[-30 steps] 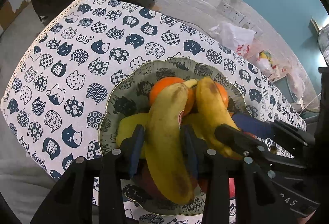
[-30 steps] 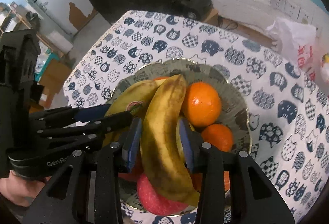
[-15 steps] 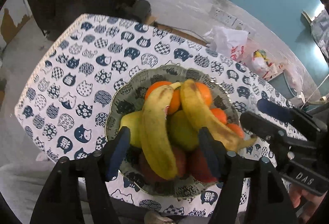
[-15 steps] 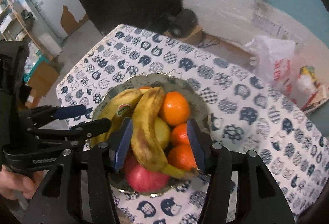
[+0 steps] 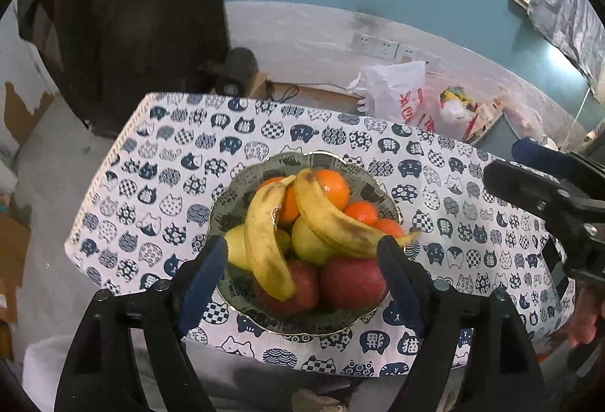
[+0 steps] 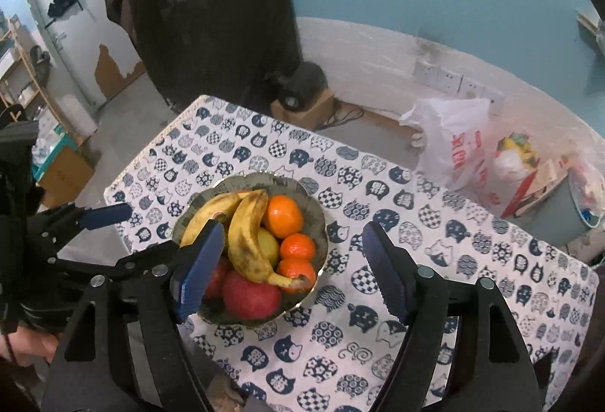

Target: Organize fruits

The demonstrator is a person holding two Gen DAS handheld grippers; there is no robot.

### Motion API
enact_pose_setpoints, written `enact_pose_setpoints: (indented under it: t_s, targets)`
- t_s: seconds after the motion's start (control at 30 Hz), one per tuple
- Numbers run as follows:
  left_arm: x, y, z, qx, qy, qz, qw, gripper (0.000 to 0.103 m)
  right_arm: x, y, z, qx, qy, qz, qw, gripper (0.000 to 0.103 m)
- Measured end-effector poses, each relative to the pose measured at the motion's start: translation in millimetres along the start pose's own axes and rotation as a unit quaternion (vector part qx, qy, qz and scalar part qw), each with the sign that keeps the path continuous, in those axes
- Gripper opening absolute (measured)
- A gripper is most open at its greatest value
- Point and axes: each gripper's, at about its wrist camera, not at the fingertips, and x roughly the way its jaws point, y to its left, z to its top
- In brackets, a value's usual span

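Both yellow, brown-flecked bananas (image 5: 264, 242) lie across the top of the pile in the scalloped, dark-patterned ceramic bowl (image 5: 242, 185) on the cat-print cloth surface (image 5: 151, 185), with oranges (image 6: 283, 216), red apples (image 5: 351, 281) and a pale yellow-green fruit beneath. The step looks like clearing away after setting them down, so draw both tools straight up and off the pile; a brushed banana tip could roll it over the rim. Your left tool (image 5: 302, 272) has just been opening and stands spread wide, its blue pads bracketing the bowl with nothing pinched. Your right tool (image 6: 291, 268) has likewise been opening, spread and empty above the bowl.
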Motion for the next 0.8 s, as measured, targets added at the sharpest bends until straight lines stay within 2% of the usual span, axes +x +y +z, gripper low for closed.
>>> enact_pose_setpoints:
  t_s: [0.47,0.8]
  targets:
    - [-42.0,-25.1,-5.4,0.031,-0.034,0.008,0.9989,0.089,-54.3,-8.6,-18.0,0.000,-0.021,-0.014,1.000,0.077]
    - [-49.9,-48.0,-6.9,0.043,-0.039,-0.001,0.9983,0.093,-55.2,-26.0,-28.1,0.006,-0.017,-0.031,0.999,0.077]
